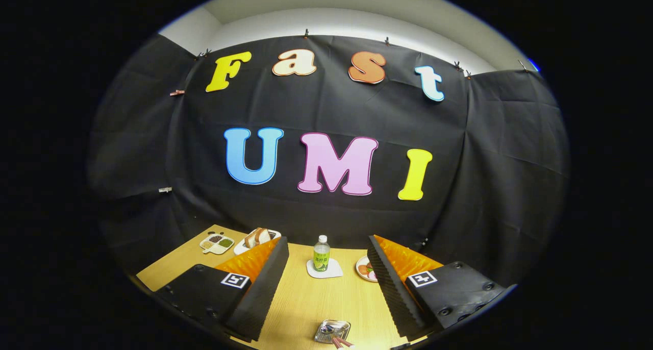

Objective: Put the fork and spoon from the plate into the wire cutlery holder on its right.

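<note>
Nearest the camera, a small shiny dish (332,330) with reddish handles (343,342) lies on the worktop (306,299) between the fingers of the gripper (326,289), whose jaws stand wide apart and empty. Fork, spoon and wire holder cannot be identified. Bottle (321,253) on coaster (325,269) stands beyond. Stage undetermined.

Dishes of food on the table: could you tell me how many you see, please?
3: divided tray and bread plate beyond one finger of the open gripper, another plate partly hidden behind the other.
</note>
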A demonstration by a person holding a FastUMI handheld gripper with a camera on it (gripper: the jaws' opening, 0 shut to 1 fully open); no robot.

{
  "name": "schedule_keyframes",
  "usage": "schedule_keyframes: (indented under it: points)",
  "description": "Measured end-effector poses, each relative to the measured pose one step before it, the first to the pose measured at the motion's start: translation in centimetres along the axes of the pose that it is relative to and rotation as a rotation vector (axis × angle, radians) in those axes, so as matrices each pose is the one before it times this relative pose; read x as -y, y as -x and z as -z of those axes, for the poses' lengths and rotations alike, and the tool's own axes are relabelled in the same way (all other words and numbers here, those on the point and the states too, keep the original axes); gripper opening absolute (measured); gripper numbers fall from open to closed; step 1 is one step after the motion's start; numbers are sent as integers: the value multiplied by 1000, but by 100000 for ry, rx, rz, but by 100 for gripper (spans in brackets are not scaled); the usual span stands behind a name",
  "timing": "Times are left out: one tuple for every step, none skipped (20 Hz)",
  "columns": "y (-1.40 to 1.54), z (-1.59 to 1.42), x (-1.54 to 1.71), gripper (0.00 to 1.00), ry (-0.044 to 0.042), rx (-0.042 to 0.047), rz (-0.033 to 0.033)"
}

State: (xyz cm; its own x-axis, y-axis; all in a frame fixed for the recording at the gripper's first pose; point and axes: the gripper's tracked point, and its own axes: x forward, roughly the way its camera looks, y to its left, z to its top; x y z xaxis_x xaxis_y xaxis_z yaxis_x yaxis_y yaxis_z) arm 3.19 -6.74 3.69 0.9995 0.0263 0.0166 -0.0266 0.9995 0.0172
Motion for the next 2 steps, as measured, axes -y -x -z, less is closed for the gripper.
schedule_keyframes:
  points:
    - [-8, -125, -239, 96, 178, 194, -280]
    - [133, -81, -138, 96, 2, 257, -171]
